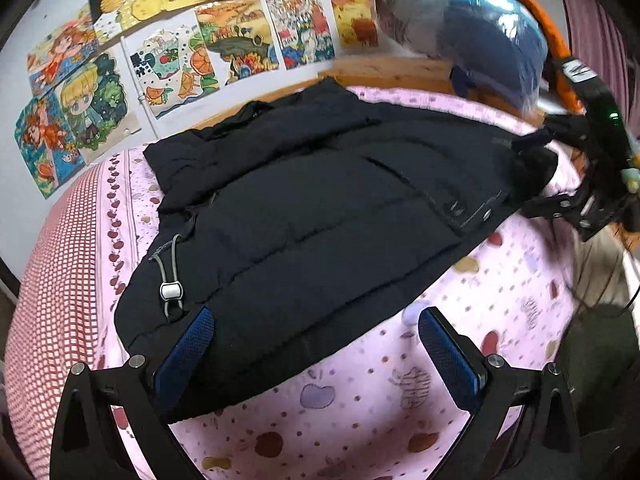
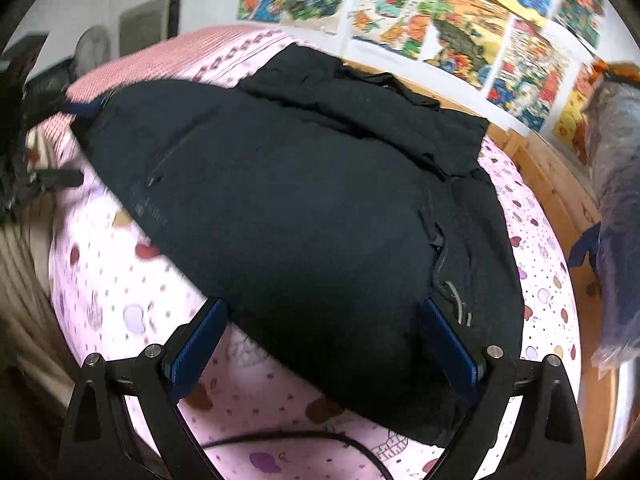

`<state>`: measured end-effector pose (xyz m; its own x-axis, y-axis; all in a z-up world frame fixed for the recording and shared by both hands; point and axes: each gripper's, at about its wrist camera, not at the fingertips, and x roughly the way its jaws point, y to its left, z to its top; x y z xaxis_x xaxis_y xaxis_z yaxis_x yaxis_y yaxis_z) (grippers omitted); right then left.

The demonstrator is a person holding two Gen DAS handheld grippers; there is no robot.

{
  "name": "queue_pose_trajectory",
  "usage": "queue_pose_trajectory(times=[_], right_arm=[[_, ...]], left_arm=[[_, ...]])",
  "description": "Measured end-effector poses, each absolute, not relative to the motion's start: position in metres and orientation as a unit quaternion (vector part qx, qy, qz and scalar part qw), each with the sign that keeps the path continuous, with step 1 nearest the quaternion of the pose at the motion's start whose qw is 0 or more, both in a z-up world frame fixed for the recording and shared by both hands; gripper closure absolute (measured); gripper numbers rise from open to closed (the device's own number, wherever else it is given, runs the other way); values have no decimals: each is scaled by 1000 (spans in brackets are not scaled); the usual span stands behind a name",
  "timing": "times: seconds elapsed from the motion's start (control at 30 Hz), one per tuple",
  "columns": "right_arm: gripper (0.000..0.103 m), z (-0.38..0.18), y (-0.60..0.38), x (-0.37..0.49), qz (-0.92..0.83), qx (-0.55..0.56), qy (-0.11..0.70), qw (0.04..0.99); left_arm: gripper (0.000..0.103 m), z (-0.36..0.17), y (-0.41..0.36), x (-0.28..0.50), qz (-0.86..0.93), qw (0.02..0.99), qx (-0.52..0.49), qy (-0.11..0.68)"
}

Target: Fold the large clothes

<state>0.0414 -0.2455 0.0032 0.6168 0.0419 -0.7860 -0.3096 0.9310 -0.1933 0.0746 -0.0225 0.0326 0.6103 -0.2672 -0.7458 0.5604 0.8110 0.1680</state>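
Cartoon posters (image 1: pixel 168 64) cover the wall behind a bed with a pink patterned sheet (image 1: pixel 500 312), and the black padded jacket (image 1: pixel 320 208) lies spread across that sheet. My left gripper (image 1: pixel 316 340) hangs at the jacket's near hem, jaws apart around nothing. My right gripper (image 2: pixel 324 336) does likewise over its edge, jaws apart too. I judge the thick, slippery padding may slide out of a shallow pinch, and the drawcord toggle (image 1: pixel 171 291) beside the hem could snag.
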Motion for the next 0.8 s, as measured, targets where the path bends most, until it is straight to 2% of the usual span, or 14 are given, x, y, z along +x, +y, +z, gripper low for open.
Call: queue_pose_trajectory(times=[0.27, 0.4, 0.8], right_arm=[[8, -4, -223, 28, 91, -245, 411, 874], [8, 1, -224, 28, 26, -265, 366, 891], [8, 31, -252, 36, 6, -164, 324, 932]], left_arm=[[0, 16, -27, 75, -204, 870, 234, 382], [0, 14, -29, 68, -195, 873, 253, 368], [0, 19, -29, 72, -129, 896, 277, 321]])
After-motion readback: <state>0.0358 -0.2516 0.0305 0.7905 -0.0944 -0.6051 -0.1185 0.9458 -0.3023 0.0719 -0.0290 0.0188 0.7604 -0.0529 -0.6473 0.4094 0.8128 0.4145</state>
